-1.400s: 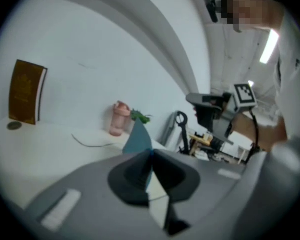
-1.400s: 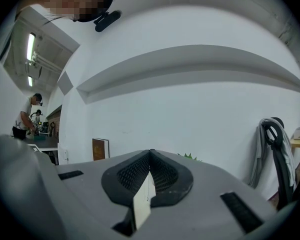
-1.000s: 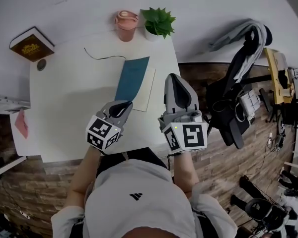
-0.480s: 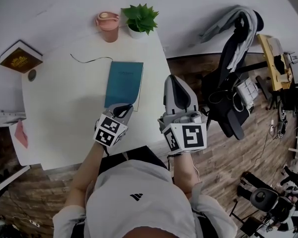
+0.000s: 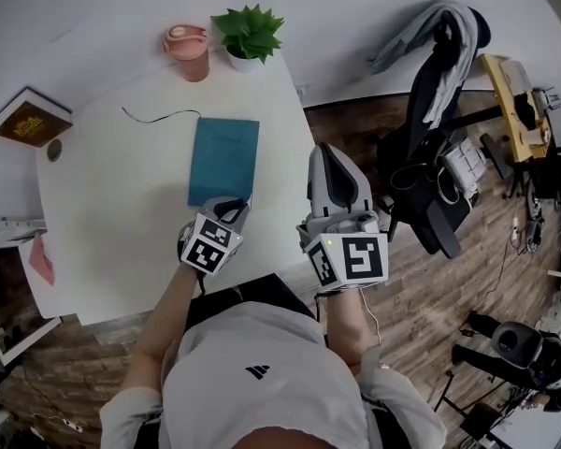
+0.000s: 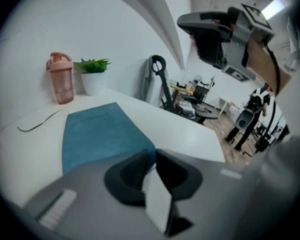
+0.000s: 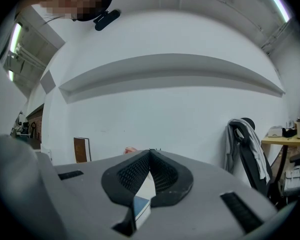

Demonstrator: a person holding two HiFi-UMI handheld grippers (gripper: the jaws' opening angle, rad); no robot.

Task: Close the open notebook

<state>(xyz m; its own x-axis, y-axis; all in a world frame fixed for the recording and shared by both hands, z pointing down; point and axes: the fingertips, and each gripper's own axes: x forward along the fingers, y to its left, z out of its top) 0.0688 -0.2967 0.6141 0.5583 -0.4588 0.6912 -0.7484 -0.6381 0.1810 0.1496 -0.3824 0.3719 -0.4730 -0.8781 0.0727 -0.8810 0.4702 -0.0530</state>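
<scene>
The notebook (image 5: 224, 157) lies closed and flat on the white table (image 5: 112, 213), teal cover up. My left gripper (image 5: 232, 201) sits at its near edge, pointing down and away. In the left gripper view the notebook (image 6: 97, 134) stretches ahead, and its near right corner shows in the narrow gap at my left gripper (image 6: 154, 151) tips. Those jaws are opening, and the pads do not press on the cover. My right gripper (image 5: 325, 148) hangs level past the table's right edge. In its own view my right gripper (image 7: 150, 151) has its jaws meeting at the tips with nothing held.
A pink cup (image 5: 187, 50) and a potted plant (image 5: 248, 31) stand at the table's far edge. A black cable (image 5: 159, 115) lies behind the notebook. A brown book (image 5: 30, 118) sits far left. An office chair with a grey jacket (image 5: 435, 92) stands to the right.
The raised teal cover came down over the cream page, so the notebook went from half open to shut flat. My left gripper sank toward the notebook's near edge and its jaws parted.
</scene>
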